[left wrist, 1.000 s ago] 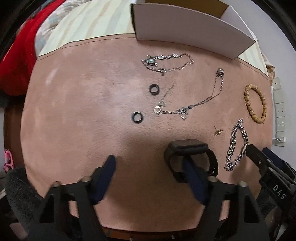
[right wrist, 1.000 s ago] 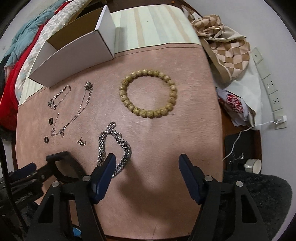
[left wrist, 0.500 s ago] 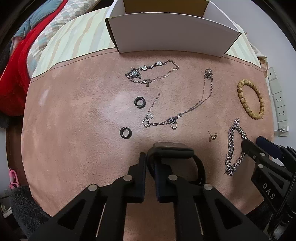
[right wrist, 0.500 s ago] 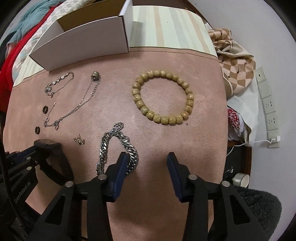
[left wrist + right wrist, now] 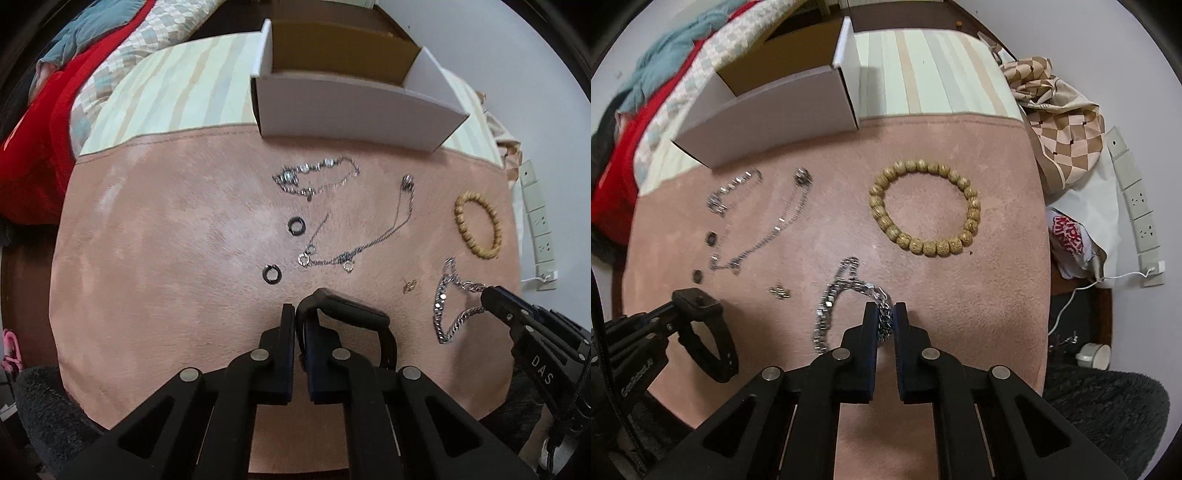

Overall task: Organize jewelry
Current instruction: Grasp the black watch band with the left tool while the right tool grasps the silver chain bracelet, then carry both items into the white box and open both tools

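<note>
We see the left tongs (image 5: 300, 317) pinching the strap of a black watch (image 5: 354, 325) at lower centre of the pink tabletop (image 5: 166, 258). The right tongs (image 5: 885, 314) pinch a chunky silver chain bracelet (image 5: 831, 306), just closed on it, links glinting, at the frame's centre.

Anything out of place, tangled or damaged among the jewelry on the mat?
Nothing looks damaged. The thin necklace lies in a loose sprawl beside the two black rings, and one small earring sits alone. The white box stands upright.
</note>
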`<state>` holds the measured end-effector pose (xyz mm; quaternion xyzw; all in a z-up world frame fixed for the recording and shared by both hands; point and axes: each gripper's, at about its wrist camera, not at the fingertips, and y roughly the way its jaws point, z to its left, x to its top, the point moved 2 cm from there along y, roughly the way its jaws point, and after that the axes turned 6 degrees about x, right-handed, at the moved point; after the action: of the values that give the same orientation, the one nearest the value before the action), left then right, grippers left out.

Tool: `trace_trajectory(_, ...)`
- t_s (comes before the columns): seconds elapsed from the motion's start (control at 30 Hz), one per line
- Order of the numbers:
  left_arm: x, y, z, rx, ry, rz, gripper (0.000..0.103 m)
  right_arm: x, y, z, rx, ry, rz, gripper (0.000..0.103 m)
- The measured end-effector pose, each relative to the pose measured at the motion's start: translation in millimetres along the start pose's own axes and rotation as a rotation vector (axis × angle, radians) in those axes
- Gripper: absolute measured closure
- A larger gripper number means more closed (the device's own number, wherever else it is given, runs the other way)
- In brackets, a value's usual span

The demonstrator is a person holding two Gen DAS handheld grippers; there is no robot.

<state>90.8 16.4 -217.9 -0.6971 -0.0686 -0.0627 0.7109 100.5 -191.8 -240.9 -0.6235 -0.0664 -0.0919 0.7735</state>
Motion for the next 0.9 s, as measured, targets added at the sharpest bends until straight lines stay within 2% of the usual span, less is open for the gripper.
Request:
trace_trajectory(0.23,10.9,-42.4,12.6,-0.022,-0.008,-0.078,0.101,7.1,-38.3,13.3,0.089,0.004,-0.065,0.095)
trace_trajectory(0.47,53.0,-71.4,-2.6,-0.036,-0.002,-0.172,0.101,37.9,-89.8,40.4,0.149,-0.056,-0.151,0.095)
trace_trajectory(0.67,106.9,-87.0,-2.3,-0.016,0.011,-0.253,0.101,99.4,-126.8,64.1,0.181,-0.12,-0.247,0.095)
trace_trajectory(0.77,133.8,-84.3,-0.1,0.002,0.017,-0.272,0.101,130.1,-126.8,72.8,0.169,-0.139,-0.269,0.095)
trace_trajectory(0.9,166.0,-70.6,0.9,0.013,0.021,-0.264,0.101,170.5,-107.4,77.3,0.163,-0.137,-0.252,0.095)
